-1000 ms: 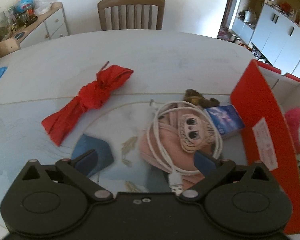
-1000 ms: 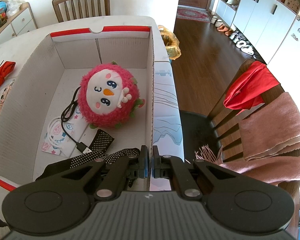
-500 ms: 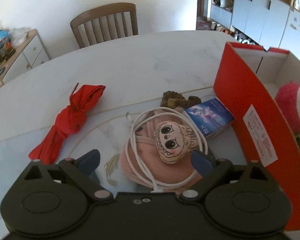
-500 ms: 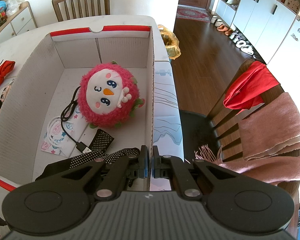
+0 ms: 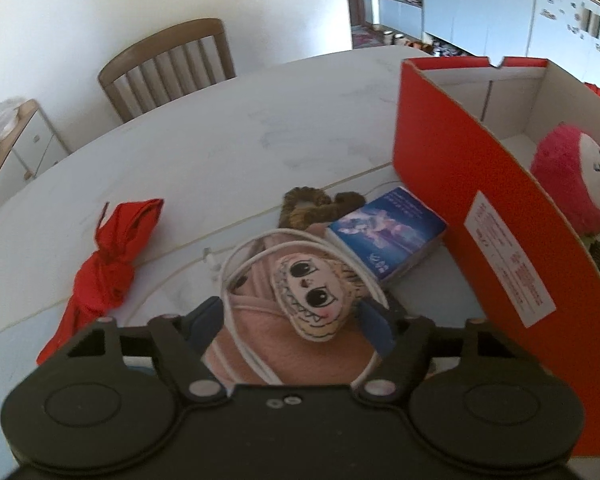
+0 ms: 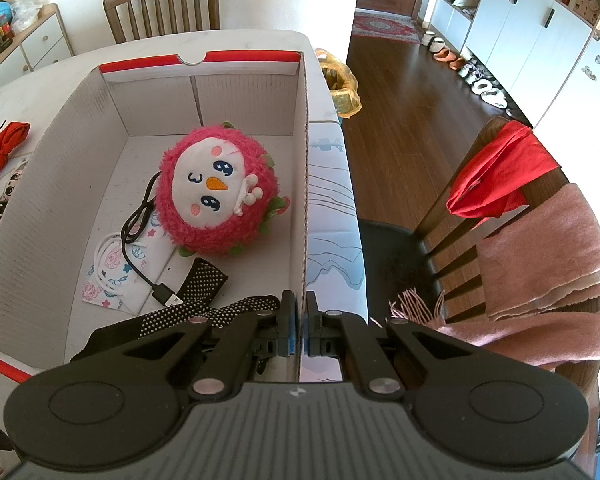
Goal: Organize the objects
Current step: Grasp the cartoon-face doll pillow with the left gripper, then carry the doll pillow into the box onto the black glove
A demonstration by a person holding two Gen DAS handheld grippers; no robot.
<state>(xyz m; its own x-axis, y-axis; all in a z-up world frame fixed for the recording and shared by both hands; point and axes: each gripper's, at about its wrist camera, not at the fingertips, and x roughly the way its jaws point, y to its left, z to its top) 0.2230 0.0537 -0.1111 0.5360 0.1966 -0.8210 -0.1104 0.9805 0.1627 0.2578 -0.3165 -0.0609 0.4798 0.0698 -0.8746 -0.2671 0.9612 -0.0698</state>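
In the left wrist view my left gripper is open, its jaws on either side of a pink plush pouch with a cartoon face and a coiled white cable on top. A blue packet, a brown scrunchie and a red knotted cloth lie on the table. The red cardboard box stands right. In the right wrist view my right gripper is shut on the box's right wall. Inside lie a pink plush bird, a black cable, a patterned mask and a dotted black band.
A wooden chair stands at the table's far side. Another chair to the right of the box carries a red cloth and a pink scarf. A cabinet stands at the left wall. White cupboards line the far room.
My left gripper has moved forward and right over the pink pouch, so the pouch now sits between its jaws. The right gripper has not moved.
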